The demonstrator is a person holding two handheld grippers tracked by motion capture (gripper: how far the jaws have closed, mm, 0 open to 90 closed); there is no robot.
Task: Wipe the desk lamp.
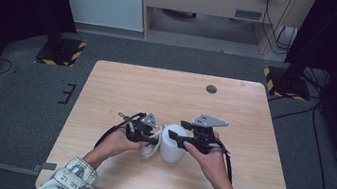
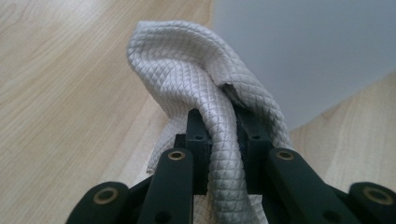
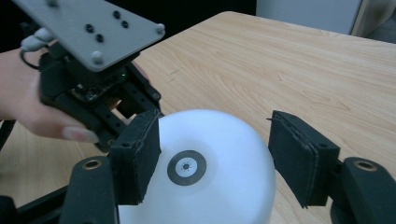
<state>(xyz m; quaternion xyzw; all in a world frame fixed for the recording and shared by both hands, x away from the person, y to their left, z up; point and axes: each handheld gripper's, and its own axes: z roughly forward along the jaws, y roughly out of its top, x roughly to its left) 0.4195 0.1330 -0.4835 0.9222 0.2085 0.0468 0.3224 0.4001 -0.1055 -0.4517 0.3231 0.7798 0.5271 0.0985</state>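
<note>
A white domed cylinder stands on the wooden table near its front middle. My right gripper reaches over its top. In the right gripper view the dome bears a grey ring mark, and my right gripper is open with one pad on each side of it. My left gripper is at the cylinder's left side, shut on a white quilted cloth. In the left gripper view the cloth bulges out of my left gripper against the cylinder.
A small dark round grommet sits in the tabletop at the back right. Two stands with yellow-and-black striped bases flank the table's far corners on the grey floor. Cables trail on the right.
</note>
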